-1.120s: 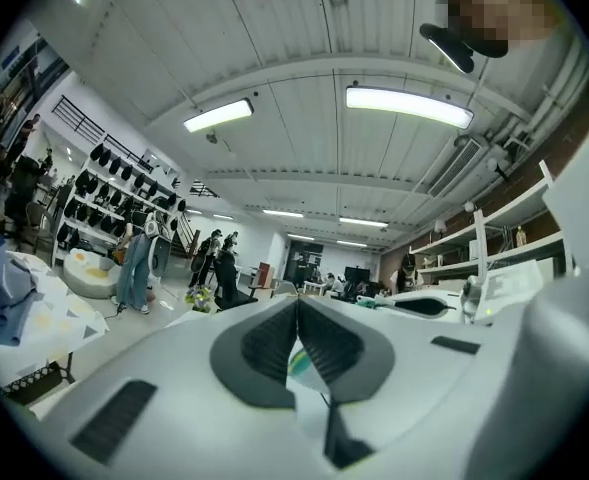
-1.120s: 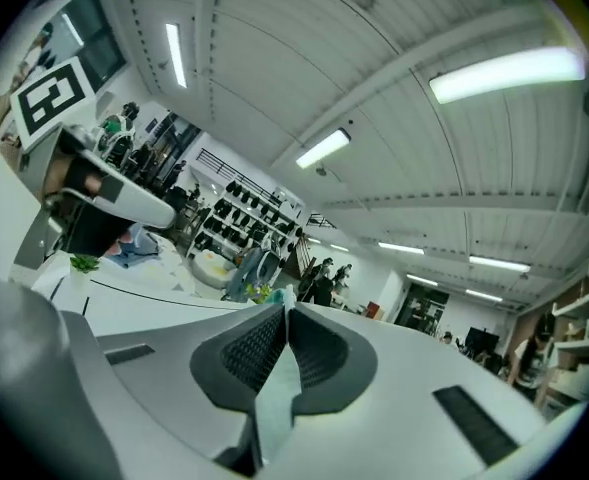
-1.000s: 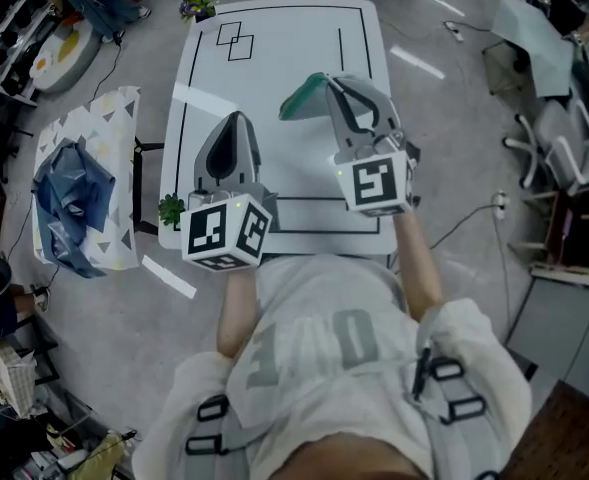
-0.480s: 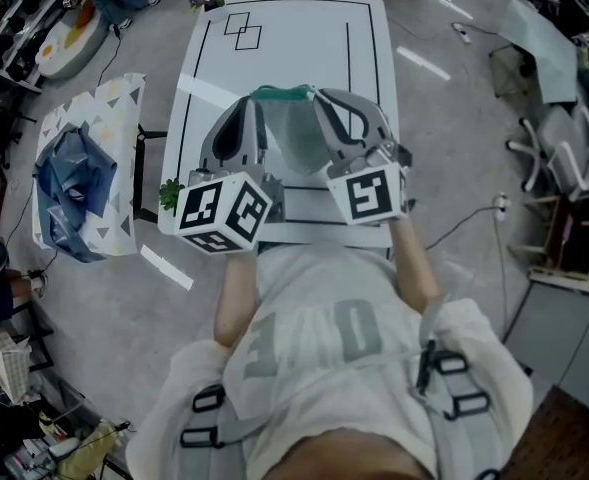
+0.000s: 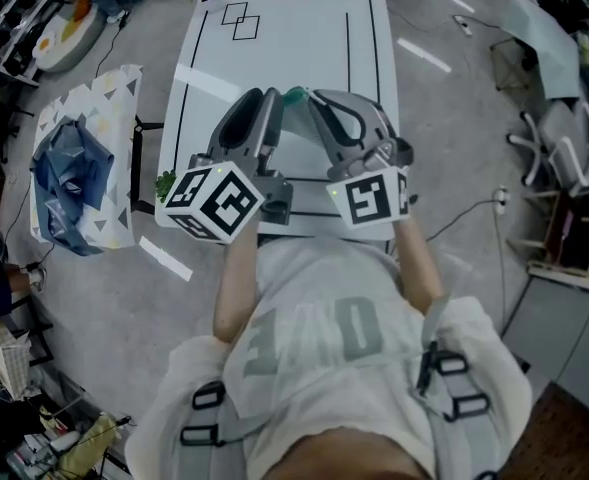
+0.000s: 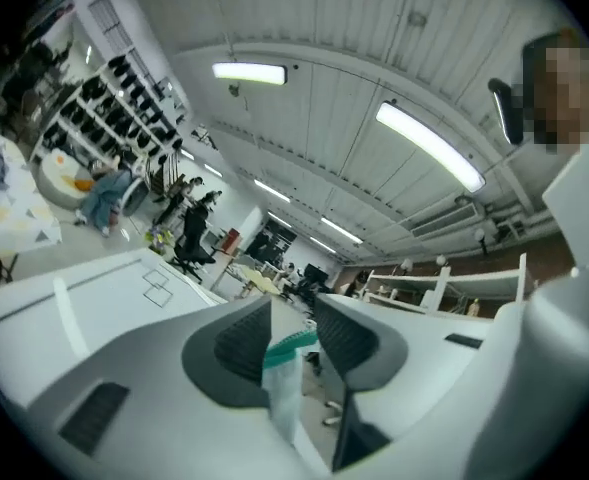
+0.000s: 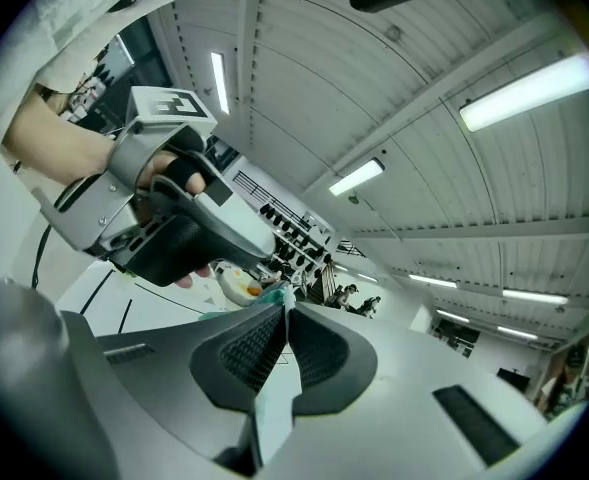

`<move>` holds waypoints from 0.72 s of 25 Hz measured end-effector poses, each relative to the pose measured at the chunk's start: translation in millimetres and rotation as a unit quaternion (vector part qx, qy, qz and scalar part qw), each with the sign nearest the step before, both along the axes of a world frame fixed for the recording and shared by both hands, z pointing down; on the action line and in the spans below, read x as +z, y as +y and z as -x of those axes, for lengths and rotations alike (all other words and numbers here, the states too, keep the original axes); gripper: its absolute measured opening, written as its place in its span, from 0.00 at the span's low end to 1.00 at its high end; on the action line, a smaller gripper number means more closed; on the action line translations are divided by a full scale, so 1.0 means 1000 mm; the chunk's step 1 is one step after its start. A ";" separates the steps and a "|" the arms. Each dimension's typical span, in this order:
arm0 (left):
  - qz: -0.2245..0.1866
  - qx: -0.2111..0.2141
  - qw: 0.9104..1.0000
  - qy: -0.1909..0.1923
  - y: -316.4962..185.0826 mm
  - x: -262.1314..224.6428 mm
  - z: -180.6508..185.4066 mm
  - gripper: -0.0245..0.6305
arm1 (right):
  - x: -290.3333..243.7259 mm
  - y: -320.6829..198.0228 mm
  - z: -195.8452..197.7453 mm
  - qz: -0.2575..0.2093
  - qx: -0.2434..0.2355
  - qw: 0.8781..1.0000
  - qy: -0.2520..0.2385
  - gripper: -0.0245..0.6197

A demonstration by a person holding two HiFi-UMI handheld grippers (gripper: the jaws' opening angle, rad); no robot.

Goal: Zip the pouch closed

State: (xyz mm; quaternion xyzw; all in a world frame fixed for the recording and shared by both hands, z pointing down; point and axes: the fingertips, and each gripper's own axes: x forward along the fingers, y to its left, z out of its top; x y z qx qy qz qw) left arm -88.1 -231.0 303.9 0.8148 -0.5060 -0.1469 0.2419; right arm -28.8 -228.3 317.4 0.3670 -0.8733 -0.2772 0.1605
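A see-through pouch [image 5: 292, 120] with a green zip edge [image 5: 294, 95] hangs above the white table [image 5: 274, 28], between my two grippers. My right gripper [image 5: 316, 104] is shut on the pouch [image 7: 274, 408]; its pads [image 7: 249, 343] pinch the thin film just below the green edge. My left gripper [image 5: 270, 104] faces it from the left. Its jaws have just been opening and now stand apart, with the green zip edge [image 6: 292, 344] and the film [image 6: 282, 383] between the pads [image 6: 242, 340], which do not press on it. The pouch's lower part is hidden behind the grippers.
Black outlines, among them two small squares [image 5: 239, 18], mark the table. A small plant [image 5: 166, 183] sits at its left edge. A stand with patterned cloth and a blue garment [image 5: 69, 168] is further left. Chairs and a cable [image 5: 464, 218] lie to the right.
The left gripper has come up from the near left, rolled, and reached the pouch's top. Its jaws were shut and now stand apart around the zip edge. The right gripper brought the pouch closer.
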 end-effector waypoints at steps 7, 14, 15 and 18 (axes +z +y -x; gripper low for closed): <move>0.041 0.077 0.990 0.113 0.001 0.001 -0.014 0.25 | 0.009 0.016 0.009 -0.023 -0.049 0.998 0.014 0.06; 0.100 0.109 0.968 0.201 0.005 0.013 -0.016 0.25 | 0.022 0.024 0.018 -0.070 -0.091 0.990 0.083 0.06; 0.103 0.116 0.964 0.216 0.005 0.013 -0.018 0.25 | 0.023 0.025 0.019 -0.072 -0.093 0.989 0.087 0.06; 0.106 0.120 0.959 0.236 0.006 0.015 -0.020 0.25 | 0.026 0.026 0.019 -0.071 -0.097 0.988 0.093 0.06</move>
